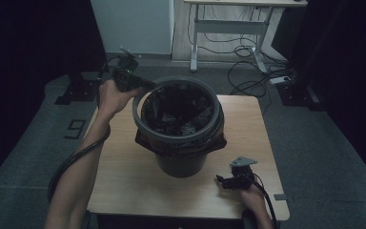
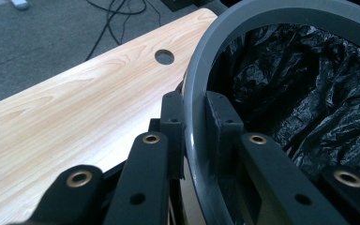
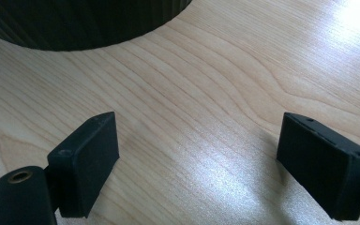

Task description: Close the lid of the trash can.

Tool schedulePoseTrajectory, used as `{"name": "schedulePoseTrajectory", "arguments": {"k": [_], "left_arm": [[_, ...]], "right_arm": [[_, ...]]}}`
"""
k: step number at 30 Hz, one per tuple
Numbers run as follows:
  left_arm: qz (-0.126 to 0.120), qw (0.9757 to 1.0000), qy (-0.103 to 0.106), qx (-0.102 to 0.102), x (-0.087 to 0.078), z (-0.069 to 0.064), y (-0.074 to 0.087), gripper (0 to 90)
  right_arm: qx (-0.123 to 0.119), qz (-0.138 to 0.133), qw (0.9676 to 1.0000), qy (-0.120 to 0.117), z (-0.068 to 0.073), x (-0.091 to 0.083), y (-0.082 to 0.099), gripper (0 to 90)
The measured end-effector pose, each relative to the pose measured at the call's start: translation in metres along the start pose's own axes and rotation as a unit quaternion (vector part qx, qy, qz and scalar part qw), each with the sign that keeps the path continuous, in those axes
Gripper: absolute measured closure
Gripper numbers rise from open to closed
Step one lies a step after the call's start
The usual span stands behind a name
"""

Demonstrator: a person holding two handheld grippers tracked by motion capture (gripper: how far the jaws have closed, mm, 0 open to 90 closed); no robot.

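Observation:
A dark grey bin (image 1: 181, 164) lined with a black bag (image 1: 181, 109) stands mid-table. A grey ring (image 1: 181, 135) lies tilted on its top, over the bag's folded edge. My left gripper (image 1: 145, 86) is at the ring's far left side. In the left gripper view, the left gripper (image 2: 194, 105) is shut on the ring (image 2: 281, 11), one pad outside and one inside against the bag (image 2: 300, 79). My right gripper (image 1: 224, 182) rests low near the table's front right, to the bin's right. It stands open (image 3: 197, 140) over bare wood, with the bin's ribbed base (image 3: 75, 23) ahead.
The wooden table (image 1: 124, 176) has a round cable hole (image 2: 164, 56) near its far edge. Around it is grey carpet with cables (image 1: 248, 52) and a white desk frame (image 1: 228, 28) behind. Dark stands flank both sides.

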State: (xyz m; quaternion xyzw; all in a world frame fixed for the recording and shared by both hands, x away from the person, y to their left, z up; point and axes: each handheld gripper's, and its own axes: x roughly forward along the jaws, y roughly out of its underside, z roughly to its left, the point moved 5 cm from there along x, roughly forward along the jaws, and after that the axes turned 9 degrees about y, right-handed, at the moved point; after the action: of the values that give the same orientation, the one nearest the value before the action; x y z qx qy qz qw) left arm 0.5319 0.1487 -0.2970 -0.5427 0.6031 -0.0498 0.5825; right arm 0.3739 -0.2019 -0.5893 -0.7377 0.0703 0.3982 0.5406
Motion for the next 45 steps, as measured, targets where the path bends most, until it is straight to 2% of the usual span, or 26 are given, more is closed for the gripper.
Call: {"name": "schedulePoseTrajectory", "arguments": {"k": [5,8,11,16,18,23,28,33,39,45], "left_arm": [[-0.003,1.0,0.004,0.005,0.012,-0.001,-0.001,78.2],[-0.005,0.9999,-0.003,0.011,0.017,-0.001,-0.001,78.2],[-0.005,0.9998,-0.011,0.017,0.021,0.001,0.001,78.2],[-0.012,0.9997,-0.009,0.021,0.022,0.003,0.004,78.0],[0.003,0.999,-0.024,0.038,0.026,0.002,0.007,77.7],[0.001,0.9978,-0.036,0.056,0.028,0.001,0.01,77.3],[-0.003,0.9969,-0.043,0.066,0.028,-0.001,0.011,77.2],[-0.003,0.9962,-0.046,0.074,0.029,-0.001,0.011,77.1],[-0.004,0.9961,-0.044,0.076,0.029,0.0,0.011,76.9],[-0.007,0.9961,-0.039,0.079,0.029,0.0,0.012,76.6]], "right_arm": [[0.0,0.0,1.0,0.0,0.0,0.0,0.0,12.1],[0.0,0.0,1.0,0.0,0.0,0.0,0.0,12.1],[0.0,0.0,1.0,0.0,0.0,0.0,0.0,12.1],[-0.001,0.0,1.0,0.0,0.0,0.0,0.0,12.1],[-0.001,0.0,1.0,-0.001,0.0,0.0,0.0,12.1],[-0.001,0.0,1.0,-0.001,0.0,-0.001,0.0,12.1],[0.0,0.001,1.0,-0.001,0.0,-0.001,0.0,11.9],[-0.012,0.012,0.9998,-0.007,0.002,-0.002,-0.001,11.9],[-0.013,0.0,0.9996,-0.025,0.004,-0.009,-0.014,12.0],[0.007,-0.03,0.9979,-0.056,0.0,-0.027,-0.04,12.0]]}}
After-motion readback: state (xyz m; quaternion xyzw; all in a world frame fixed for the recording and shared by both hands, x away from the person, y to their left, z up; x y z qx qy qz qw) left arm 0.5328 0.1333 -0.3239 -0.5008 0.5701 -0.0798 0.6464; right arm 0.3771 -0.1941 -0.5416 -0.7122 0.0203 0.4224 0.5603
